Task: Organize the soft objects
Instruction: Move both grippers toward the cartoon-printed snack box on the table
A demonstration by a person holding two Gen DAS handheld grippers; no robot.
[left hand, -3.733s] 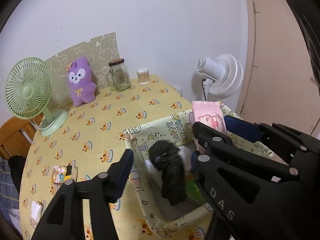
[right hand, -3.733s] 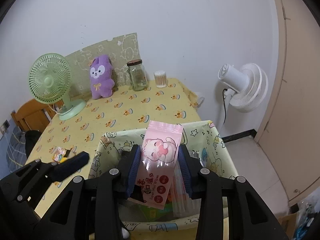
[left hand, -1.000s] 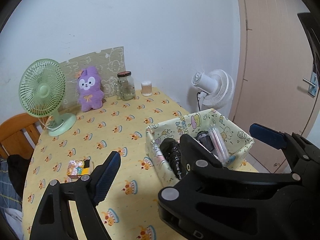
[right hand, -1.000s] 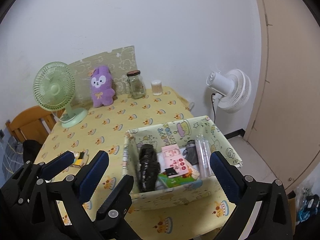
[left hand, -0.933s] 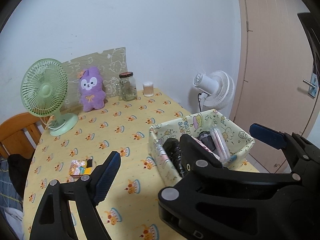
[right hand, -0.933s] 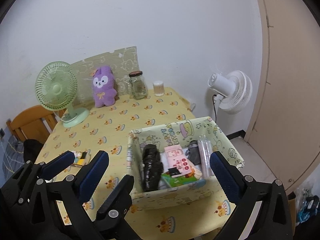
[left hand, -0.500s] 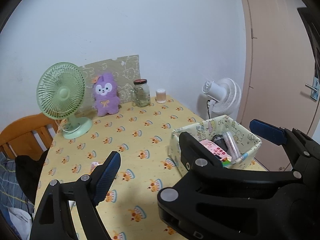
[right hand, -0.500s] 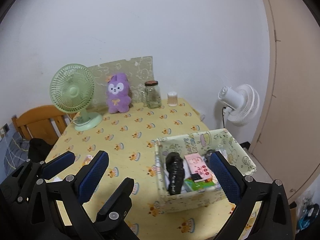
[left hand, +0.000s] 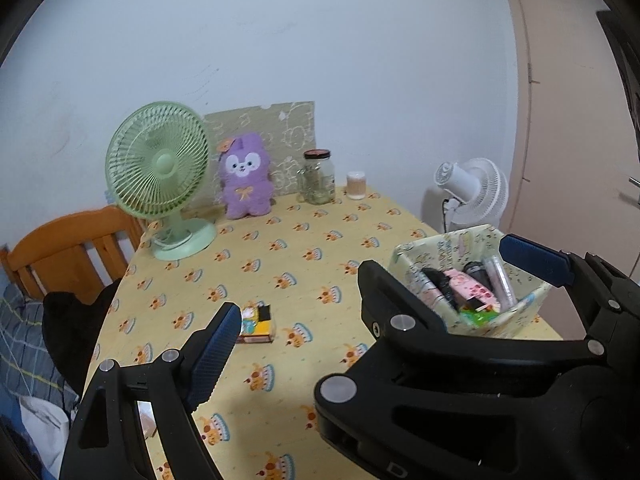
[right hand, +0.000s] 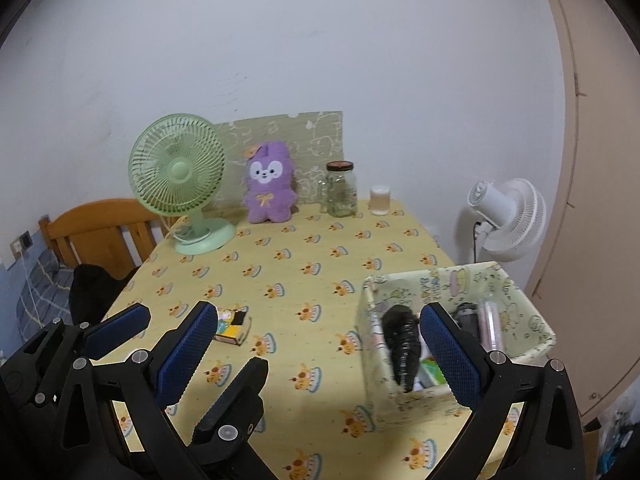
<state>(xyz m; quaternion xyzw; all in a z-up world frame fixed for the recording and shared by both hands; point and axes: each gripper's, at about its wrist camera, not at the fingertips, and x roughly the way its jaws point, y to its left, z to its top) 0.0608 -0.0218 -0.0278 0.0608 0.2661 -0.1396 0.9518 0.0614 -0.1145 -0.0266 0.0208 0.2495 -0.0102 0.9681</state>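
Gaping right claw (right hand: 320,350) — fabric bin (right hand: 532,304) beside, apart

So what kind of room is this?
Probably a small room in someone's home: a purple plush bunny and green desk fan sit on a cake-print yellow tablecloth, beside a wooden chair.
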